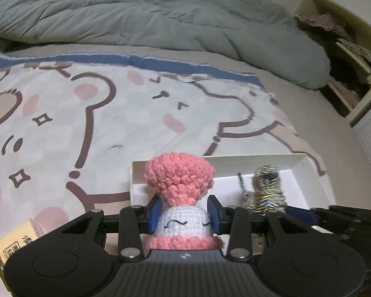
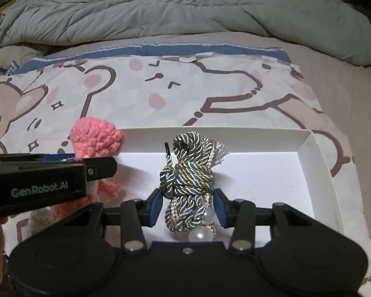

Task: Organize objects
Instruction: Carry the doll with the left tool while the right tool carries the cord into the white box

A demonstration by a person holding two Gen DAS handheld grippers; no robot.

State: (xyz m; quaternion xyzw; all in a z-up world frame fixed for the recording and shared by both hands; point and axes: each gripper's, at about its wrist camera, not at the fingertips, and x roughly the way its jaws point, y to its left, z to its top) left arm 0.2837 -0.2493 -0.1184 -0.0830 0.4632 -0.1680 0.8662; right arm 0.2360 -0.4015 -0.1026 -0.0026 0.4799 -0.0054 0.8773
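My left gripper [image 1: 184, 214] is shut on a pink and white crochet toy [image 1: 179, 180] with a stitched face, held at the left wall of a white shallow box [image 1: 237, 163]. My right gripper [image 2: 189, 206] is shut on a bundle of grey, white and gold twisted cord with pearls [image 2: 189, 173], held over the box floor [image 2: 264, 173]. In the right wrist view the left gripper's body [image 2: 47, 180] reaches in from the left with the toy [image 2: 96, 138]. In the left wrist view the cord bundle [image 1: 266, 188] shows to the right.
The box lies on a cartoon bear cloth [image 1: 91, 123] spread over a bed. A rumpled grey duvet [image 1: 148, 14] lies beyond it. A yellow printed carton [image 1: 12, 245] sits at the near left. Open shelves with clothes [image 1: 343, 57] stand at the right.
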